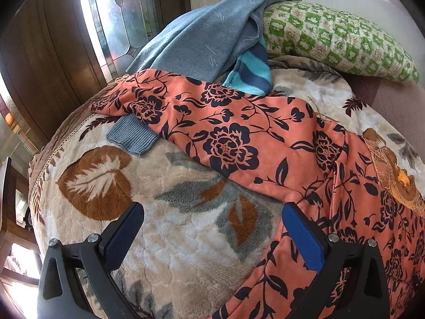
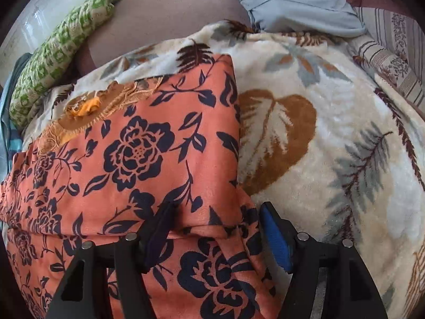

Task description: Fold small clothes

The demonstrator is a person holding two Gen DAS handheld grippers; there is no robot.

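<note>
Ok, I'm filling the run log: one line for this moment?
left hand-held gripper: open over blanket | right hand-held gripper: open, straddling orange floral garment fold | nothing gripped

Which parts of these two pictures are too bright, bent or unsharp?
Left wrist view: the leaded glass window is blown out white, and the leaf-patterned plush blanket bulges from fisheye distortion. Right wrist view: light is softer, and the orange floral garment stays sharp.

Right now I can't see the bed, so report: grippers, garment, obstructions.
Left hand-held gripper open over the blanket. Right hand-held gripper open, straddling the orange floral garment's folded edge. Blue sweater overlaps garment's far end.
</note>
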